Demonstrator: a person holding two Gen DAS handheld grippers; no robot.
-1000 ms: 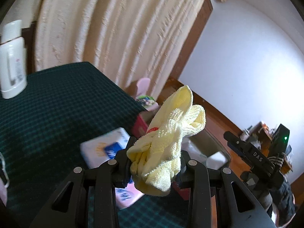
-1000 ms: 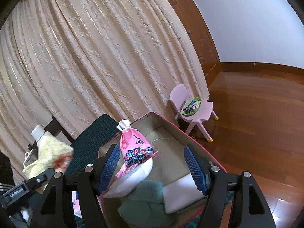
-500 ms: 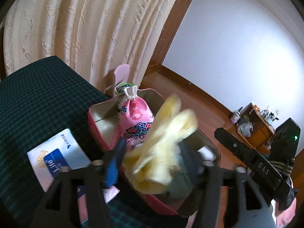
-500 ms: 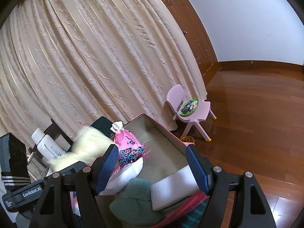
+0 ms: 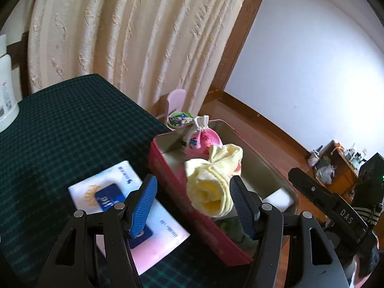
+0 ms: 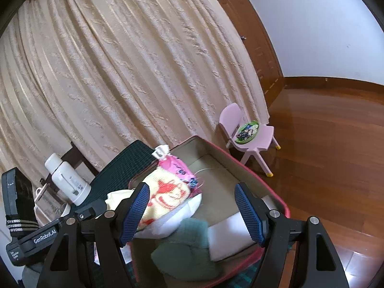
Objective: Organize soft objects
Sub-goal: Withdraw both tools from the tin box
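A yellow towel (image 5: 211, 184) with a red print (image 6: 168, 196) lies on the pile inside the red box (image 5: 168, 168), leaning on a pink drawstring pouch (image 5: 204, 141). My left gripper (image 5: 192, 187) is open over the box's near wall. The towel sits close by its right finger, and the left pad is well clear of it. My right gripper (image 6: 192, 192) hovers open over the box (image 6: 264, 187) with nothing between its fingers. Below it lie a green cloth (image 6: 189, 247), a white pad (image 6: 230, 237) and the pouch (image 6: 177, 168).
The box stands at the edge of a table under a dark green checked cloth (image 5: 60, 124). A tissue pack (image 5: 108, 192) lies left of the box and a white bottle (image 6: 67, 180) stands further back. Beyond are curtains, a pink child's chair (image 6: 249, 139) and wooden floor.
My left gripper carried the yellow towel over the red box, its jaws spread apart, and the towel dropped onto the pile. The right gripper stayed in place, still open.
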